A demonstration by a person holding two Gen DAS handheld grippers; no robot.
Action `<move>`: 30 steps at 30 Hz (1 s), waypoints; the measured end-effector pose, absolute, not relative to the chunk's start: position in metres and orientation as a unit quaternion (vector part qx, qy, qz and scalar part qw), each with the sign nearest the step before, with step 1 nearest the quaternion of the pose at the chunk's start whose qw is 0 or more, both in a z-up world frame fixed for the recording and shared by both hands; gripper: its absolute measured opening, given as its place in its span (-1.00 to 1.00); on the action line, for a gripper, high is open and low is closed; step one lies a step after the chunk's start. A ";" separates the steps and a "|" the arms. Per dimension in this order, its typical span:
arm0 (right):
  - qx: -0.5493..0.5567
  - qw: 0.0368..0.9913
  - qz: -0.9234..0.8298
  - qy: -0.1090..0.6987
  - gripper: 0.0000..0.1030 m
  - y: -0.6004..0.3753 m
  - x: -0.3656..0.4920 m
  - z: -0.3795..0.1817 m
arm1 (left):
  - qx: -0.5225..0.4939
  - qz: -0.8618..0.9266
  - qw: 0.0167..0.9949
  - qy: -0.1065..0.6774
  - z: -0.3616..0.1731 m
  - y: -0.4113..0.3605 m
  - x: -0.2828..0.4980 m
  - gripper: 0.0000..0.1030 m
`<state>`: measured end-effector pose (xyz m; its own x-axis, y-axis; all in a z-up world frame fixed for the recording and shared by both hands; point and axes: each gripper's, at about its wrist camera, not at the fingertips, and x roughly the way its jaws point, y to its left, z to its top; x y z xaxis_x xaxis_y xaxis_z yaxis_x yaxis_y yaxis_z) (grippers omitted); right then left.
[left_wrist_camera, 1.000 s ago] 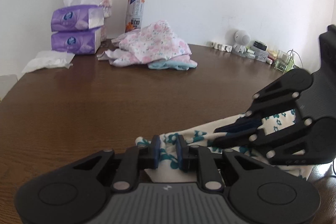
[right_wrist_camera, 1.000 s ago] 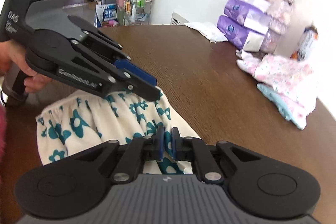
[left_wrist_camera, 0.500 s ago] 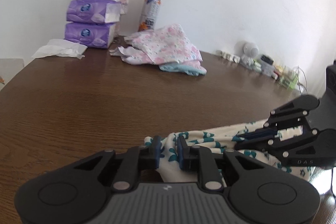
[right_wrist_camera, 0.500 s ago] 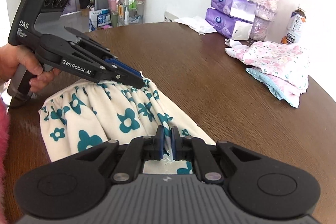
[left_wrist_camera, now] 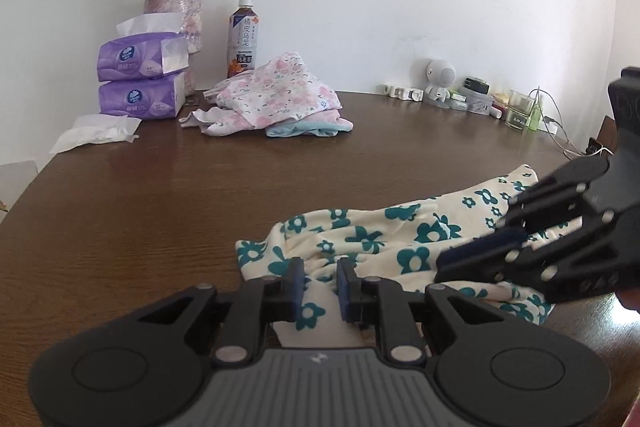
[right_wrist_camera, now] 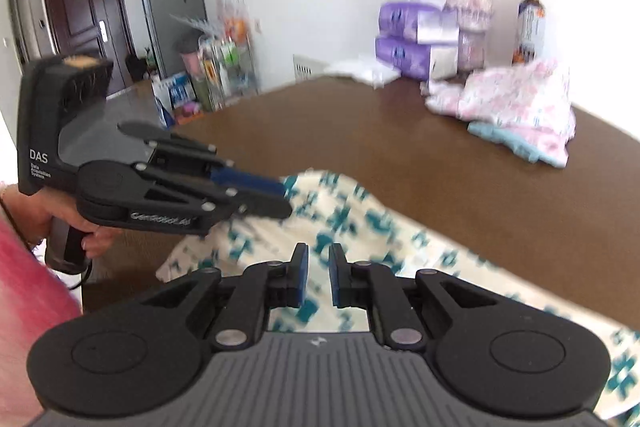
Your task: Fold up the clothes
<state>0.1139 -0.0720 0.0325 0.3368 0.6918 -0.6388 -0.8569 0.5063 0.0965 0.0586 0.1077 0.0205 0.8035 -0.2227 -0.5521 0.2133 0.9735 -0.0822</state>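
A cream garment with teal flowers (left_wrist_camera: 400,239) lies bunched on the brown table (left_wrist_camera: 160,207) near its front edge. In the left wrist view my left gripper (left_wrist_camera: 321,279) sits at the garment's left end, its pads closed on a gathered fold. From the right wrist view the same left gripper (right_wrist_camera: 286,201) shows its tips at the garment (right_wrist_camera: 360,227). My right gripper (right_wrist_camera: 319,279) hovers just above the cloth with a small gap between its pads and nothing pinched. Seen from the left, that right gripper (left_wrist_camera: 442,265) hangs over the garment's right half.
A pile of pink and blue clothes (left_wrist_camera: 276,103) lies at the back of the table. Behind it stand purple tissue packs (left_wrist_camera: 140,79), a flower vase (left_wrist_camera: 176,11) and a drink bottle (left_wrist_camera: 242,43). Small items (left_wrist_camera: 472,99) line the back right. A hand (right_wrist_camera: 80,231) holds the left gripper.
The garment has come down and now lies spread on the table. My right gripper's pads have parted and let go of the cloth, and it has lifted a little.
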 end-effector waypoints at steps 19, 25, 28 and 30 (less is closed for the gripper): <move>-0.090 0.858 0.421 0.279 -0.81 -0.092 0.062 0.027 | 0.023 -0.110 0.959 0.261 0.022 0.080 0.015 -0.61; -0.065 0.861 0.392 0.317 -0.81 -0.086 0.072 0.008 | 0.034 -0.103 0.961 0.256 0.016 0.077 0.014 -0.61; -0.060 0.865 0.385 0.317 -0.81 -0.086 0.071 0.003 | 0.021 -0.101 0.963 0.250 0.017 0.079 0.013 -0.60; -0.062 0.867 0.383 0.312 -0.81 -0.087 0.067 0.003 | -0.015 -0.106 0.963 0.246 0.023 0.086 0.010 -0.43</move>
